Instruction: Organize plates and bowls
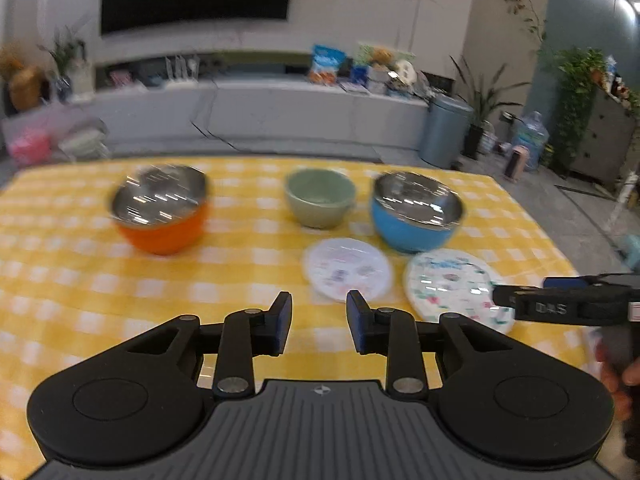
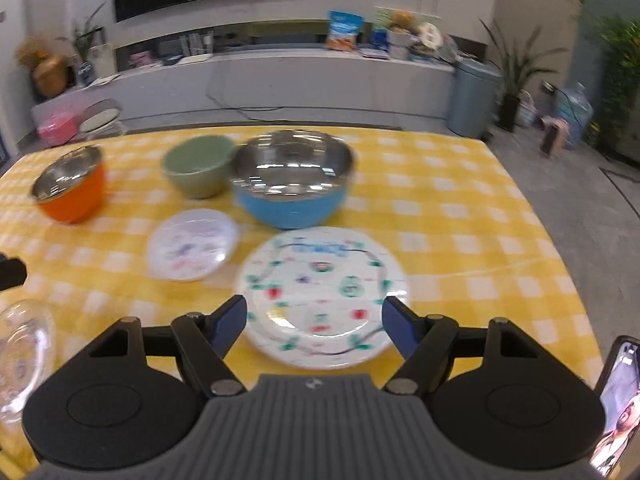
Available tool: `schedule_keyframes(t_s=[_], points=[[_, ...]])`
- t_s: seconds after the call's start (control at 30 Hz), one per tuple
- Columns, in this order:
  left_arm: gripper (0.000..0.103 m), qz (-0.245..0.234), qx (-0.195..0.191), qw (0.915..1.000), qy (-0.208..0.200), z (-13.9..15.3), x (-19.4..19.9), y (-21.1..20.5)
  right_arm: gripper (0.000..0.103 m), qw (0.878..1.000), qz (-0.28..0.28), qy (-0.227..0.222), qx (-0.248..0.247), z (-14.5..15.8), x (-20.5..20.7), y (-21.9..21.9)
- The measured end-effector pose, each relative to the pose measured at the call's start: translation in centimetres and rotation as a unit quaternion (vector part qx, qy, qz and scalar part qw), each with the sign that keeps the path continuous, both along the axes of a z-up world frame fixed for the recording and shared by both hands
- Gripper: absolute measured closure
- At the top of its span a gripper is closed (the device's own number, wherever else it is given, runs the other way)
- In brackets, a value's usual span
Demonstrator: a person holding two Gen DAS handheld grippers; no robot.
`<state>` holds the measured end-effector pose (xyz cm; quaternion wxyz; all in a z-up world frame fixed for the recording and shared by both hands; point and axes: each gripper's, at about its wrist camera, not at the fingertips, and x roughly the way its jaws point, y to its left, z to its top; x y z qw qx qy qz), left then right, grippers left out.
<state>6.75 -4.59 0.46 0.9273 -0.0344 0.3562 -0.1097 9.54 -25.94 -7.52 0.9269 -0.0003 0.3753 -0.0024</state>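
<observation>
1. Table w/ yellow-white checked cloth (image 1: 80, 280) carries three bowls & some plates.
2. Orange bowl (image 1: 162, 208), steel inside, sits far left, well apart from the rest.
3. Green ceramic bowl (image 1: 320, 198) is mid-table, just beside the blue bowl (image 1: 416, 212), also steel-lined.
4. Small printed plate (image 1: 347, 269) lies flat in front of the green bowl; large printed plate (image 2: 322, 294) lies flat in front of the blue bowl, near its base.
5. Clear glass plate (image 2: 24, 354) shows at the left edge of the right wrist view; can't tell what it rests on.
6. Left gripper (image 1: 319, 324): jaws partly apart, nothing btwn them, above bare cloth.
7. Right gripper (image 2: 314, 326): jaws wide apart, nothing held; large plate shows btwn the tips, pads not on it.
8. Phone (image 2: 616, 404) at lower right edge of right view.
</observation>
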Motion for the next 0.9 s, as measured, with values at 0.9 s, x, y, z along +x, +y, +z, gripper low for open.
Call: schedule_keyframes(t_s=[0.9], points=[[0.043,-0.01,-0.081,0.9919,0.098,-6.9,7.3,-7.5,0.06,0.965,-0.149,0.072,0.203,-4.1,4.5,-8.4]])
